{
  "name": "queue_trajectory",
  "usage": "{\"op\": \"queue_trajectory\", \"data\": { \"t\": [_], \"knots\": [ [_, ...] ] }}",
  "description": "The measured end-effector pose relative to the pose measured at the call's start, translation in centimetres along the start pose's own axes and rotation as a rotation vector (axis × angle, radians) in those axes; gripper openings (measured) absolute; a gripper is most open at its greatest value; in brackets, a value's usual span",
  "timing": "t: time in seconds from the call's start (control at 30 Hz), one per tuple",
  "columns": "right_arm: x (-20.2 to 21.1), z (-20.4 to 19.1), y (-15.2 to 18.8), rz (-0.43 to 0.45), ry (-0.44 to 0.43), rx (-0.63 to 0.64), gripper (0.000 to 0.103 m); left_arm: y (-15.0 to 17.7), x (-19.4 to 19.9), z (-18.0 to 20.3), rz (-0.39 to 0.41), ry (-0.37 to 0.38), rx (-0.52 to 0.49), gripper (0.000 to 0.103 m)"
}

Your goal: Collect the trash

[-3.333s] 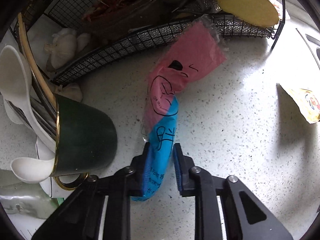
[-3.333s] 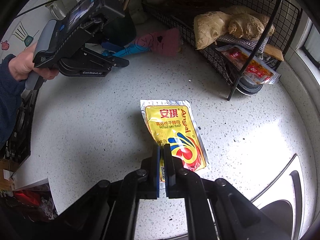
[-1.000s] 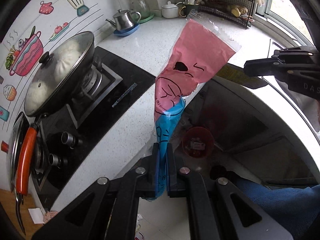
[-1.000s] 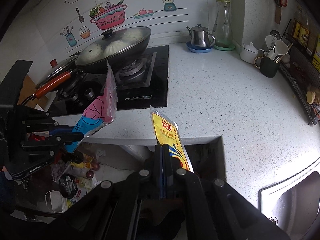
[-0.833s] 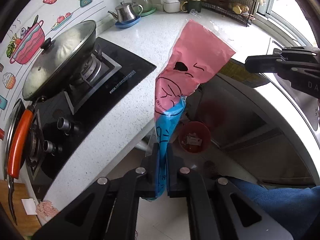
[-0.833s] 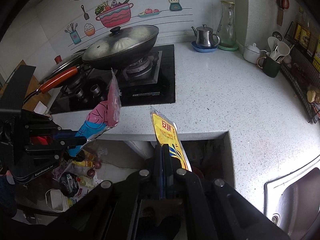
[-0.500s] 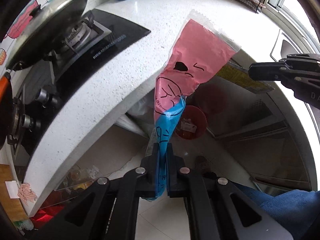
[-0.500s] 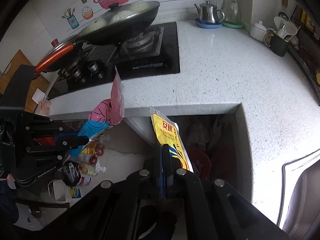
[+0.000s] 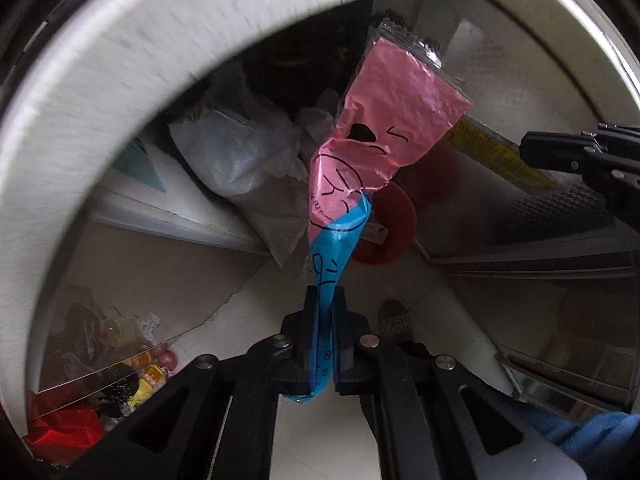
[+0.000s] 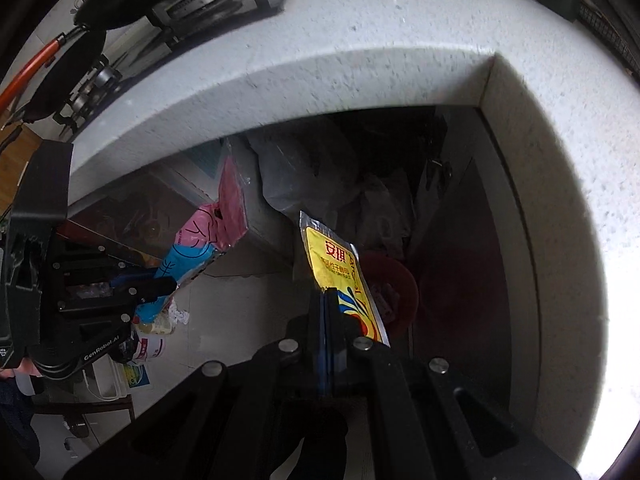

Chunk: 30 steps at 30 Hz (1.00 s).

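Observation:
My left gripper (image 9: 325, 294) is shut on the blue end of a pink and blue plastic wrapper (image 9: 384, 120), which stands up in front of the camera. Behind it, on the floor under the counter, sits a red bin (image 9: 394, 224) with some scraps inside. My right gripper (image 10: 327, 294) is shut on the lower edge of a yellow yeast packet (image 10: 336, 264), held just above the red bin (image 10: 396, 280). In the right wrist view the left gripper (image 10: 166, 282) with its wrapper (image 10: 208, 236) hangs at the left. The right gripper's fingers (image 9: 560, 152) and the yellow packet (image 9: 492, 152) enter the left wrist view from the right.
The white speckled countertop (image 10: 360, 40) curves overhead, its inner corner above the bin. White plastic bags (image 9: 248, 160) fill the dark space under the counter. Bottles and red packaging (image 9: 120, 368) lie on the tiled floor at the left. A stove with a pan (image 10: 120, 8) stands at the upper left.
Both grippers have sunk from above the countertop to below its edge, each still holding its piece of trash. The red bin now looks larger and closer.

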State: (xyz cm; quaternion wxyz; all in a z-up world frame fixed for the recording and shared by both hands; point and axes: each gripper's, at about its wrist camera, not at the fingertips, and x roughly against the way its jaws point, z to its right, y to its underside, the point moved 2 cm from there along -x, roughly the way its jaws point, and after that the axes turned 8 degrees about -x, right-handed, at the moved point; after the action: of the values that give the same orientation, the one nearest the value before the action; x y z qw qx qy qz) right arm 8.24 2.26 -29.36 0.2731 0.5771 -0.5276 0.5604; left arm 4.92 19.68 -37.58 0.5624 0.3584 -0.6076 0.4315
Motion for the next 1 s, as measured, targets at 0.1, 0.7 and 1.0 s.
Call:
{"op": "queue_trajectory", "data": {
  "t": [0.1, 0.7, 1.0],
  "knots": [
    [-3.3, 0.9, 0.8, -0.02, 0.01, -0.032, 0.0, -0.3, -3.6, 0.1, 0.008, 0.022, 0.0, 0.004],
    [-17.8, 6.3, 3.4, -0.043, 0.051, -0.163, 0.0, -1.9, -21.6, 0.7, -0.038, 0.063, -0.031, 0.004],
    [-18.2, 7.7, 4.3, -0.063, 0.071, -0.174, 0.0, -3.0, -23.0, 1.5, -0.027, 0.099, -0.029, 0.023]
  ]
}}
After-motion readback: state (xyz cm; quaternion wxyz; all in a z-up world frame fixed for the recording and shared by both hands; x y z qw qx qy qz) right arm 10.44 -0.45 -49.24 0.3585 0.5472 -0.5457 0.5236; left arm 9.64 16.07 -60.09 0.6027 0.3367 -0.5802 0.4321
